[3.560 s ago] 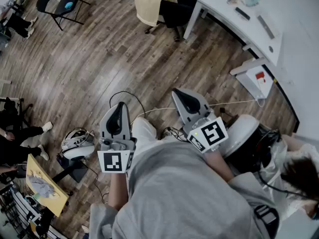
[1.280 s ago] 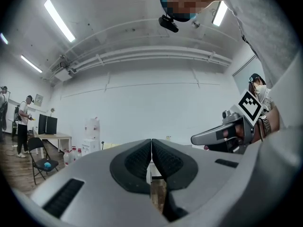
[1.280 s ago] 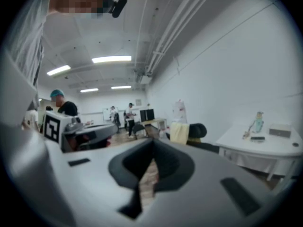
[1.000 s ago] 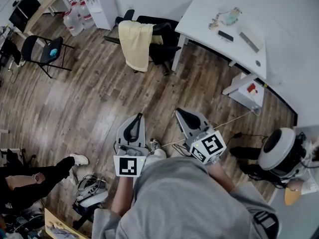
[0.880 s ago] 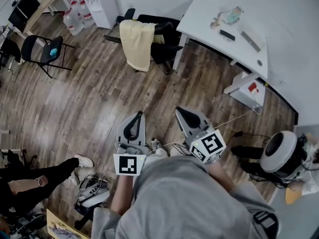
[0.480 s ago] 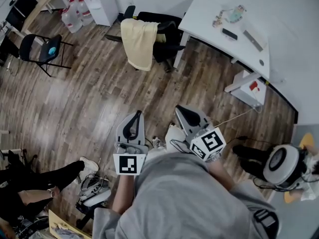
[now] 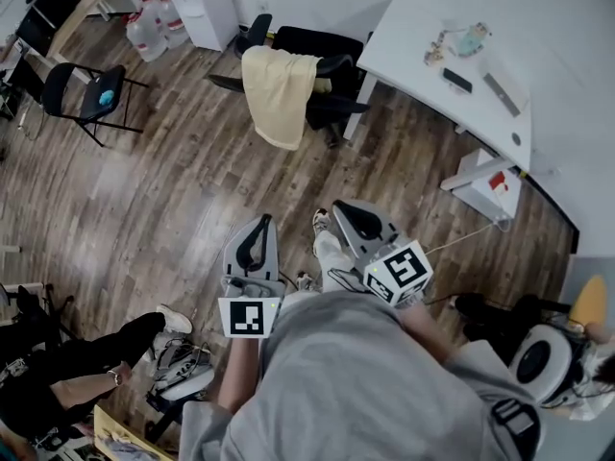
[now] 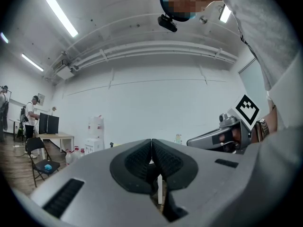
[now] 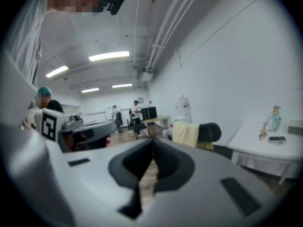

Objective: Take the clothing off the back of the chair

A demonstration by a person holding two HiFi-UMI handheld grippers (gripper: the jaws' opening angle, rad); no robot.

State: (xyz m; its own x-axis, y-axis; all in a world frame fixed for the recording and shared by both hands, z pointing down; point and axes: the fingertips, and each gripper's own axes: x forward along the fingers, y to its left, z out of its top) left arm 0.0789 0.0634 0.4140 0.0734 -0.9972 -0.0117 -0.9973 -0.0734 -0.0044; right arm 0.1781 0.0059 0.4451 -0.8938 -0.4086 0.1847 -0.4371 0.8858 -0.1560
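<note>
Clothing [image 7: 279,104] draped over chair back [image 7: 309,42], desk edge [image 7: 382,73] beside

Soft matt cloth clothing [image 7: 281,104]; glossy wood-plank floor [image 7: 163,171]; smooth white desk [image 7: 538,56].

Left cube [image 7: 240,317], on left tongs [image 7: 261,223]: black-and-white square code; no letters or digits.
Right cube [image 7: 400,271], on right tongs [image 7: 338,209]: same type of code; no legible text.
White box [image 7: 495,181], beside table [image 7: 404,46]: red mark, illegible.
</note>
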